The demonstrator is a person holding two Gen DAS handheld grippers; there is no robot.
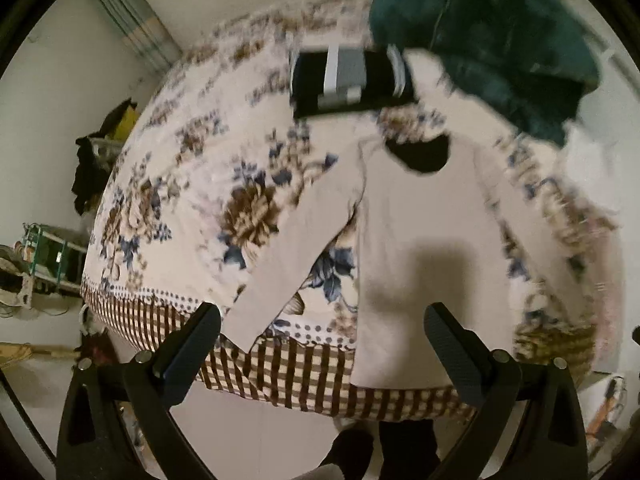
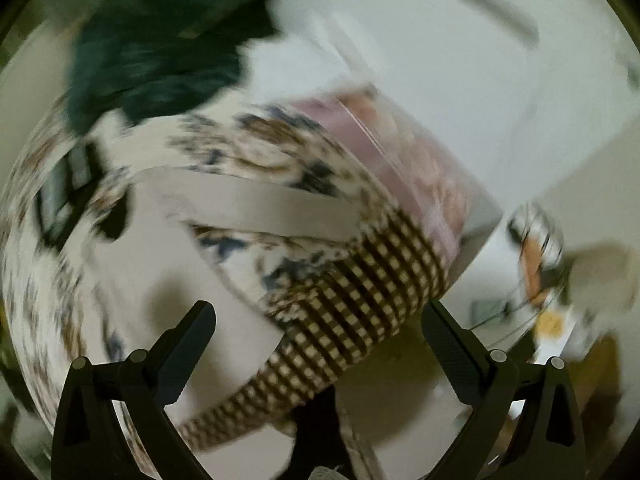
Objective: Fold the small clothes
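We look down on a bed covered by a floral bedspread (image 1: 192, 168) with a brown checked border along its near edge. A pale beige long-sleeved top (image 1: 420, 240) lies spread flat on it, dark neckline toward the far side, hem hanging at the near edge, one sleeve angled out toward the left. Beyond the neckline sits a folded black garment with grey and white stripes (image 1: 348, 80), and beside that a rumpled dark green fleece (image 1: 488, 40). Our left gripper (image 1: 322, 334) hovers above the top's hem, fingers spread wide and holding nothing. Our right gripper (image 2: 318, 334) is likewise spread wide and holding nothing, above the bed's checked border; its view is heavily blurred, but the beige top's other sleeve (image 2: 256, 208) shows stretched across the bedspread.
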